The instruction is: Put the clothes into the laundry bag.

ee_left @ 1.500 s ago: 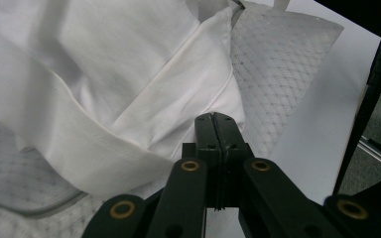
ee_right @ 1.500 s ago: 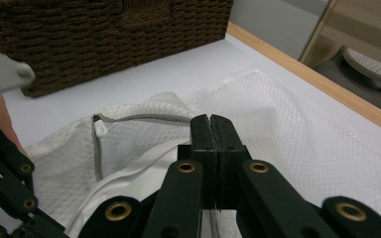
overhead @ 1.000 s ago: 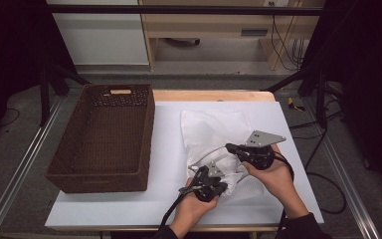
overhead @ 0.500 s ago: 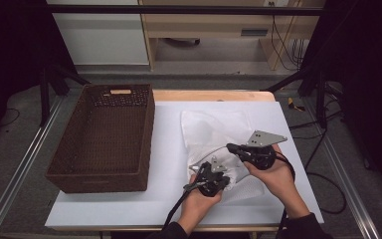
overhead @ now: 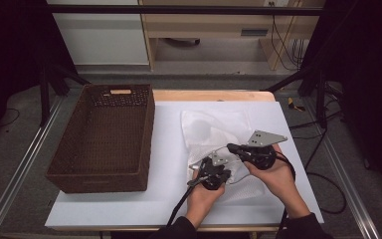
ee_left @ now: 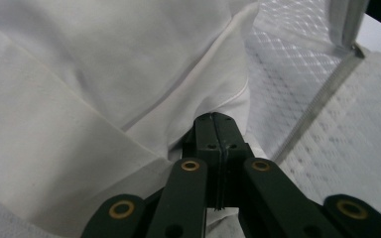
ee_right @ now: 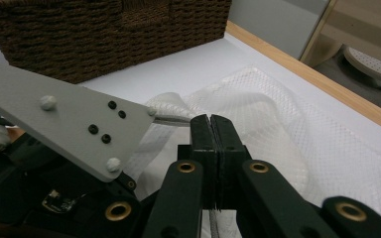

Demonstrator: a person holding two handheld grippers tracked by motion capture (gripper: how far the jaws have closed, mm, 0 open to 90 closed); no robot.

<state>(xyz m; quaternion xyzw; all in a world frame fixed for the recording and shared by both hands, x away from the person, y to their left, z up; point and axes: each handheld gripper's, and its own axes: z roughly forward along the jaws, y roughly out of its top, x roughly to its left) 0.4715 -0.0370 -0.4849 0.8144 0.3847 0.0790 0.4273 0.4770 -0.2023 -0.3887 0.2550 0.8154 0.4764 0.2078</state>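
We see the mesh laundry bag (overhead: 219, 144) lying centre-right on the counter (overhead: 164, 169), white cloth (ee_left: 104, 89) inside. Left gripper (ee_left: 217, 124) jaws are clamped on the cloth edge, right gripper (ee_right: 212, 130) jaws clamped on the zipper strip (ee_right: 171, 119). Basket (overhead: 104, 139) sits at left, nearer the left hand.

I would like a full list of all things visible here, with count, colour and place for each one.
mesh bag: one, white, on the table right of the basket, with white cloth inside
white cloth: one, white, in the bag's mouth, pinched by the left gripper
basket: one, dark brown wicker, left part of the table
table: one, white top with a wooden far edge
left gripper: one, black, fingers shut on the cloth
right gripper: one, black, fingers shut on the bag's zipper edge
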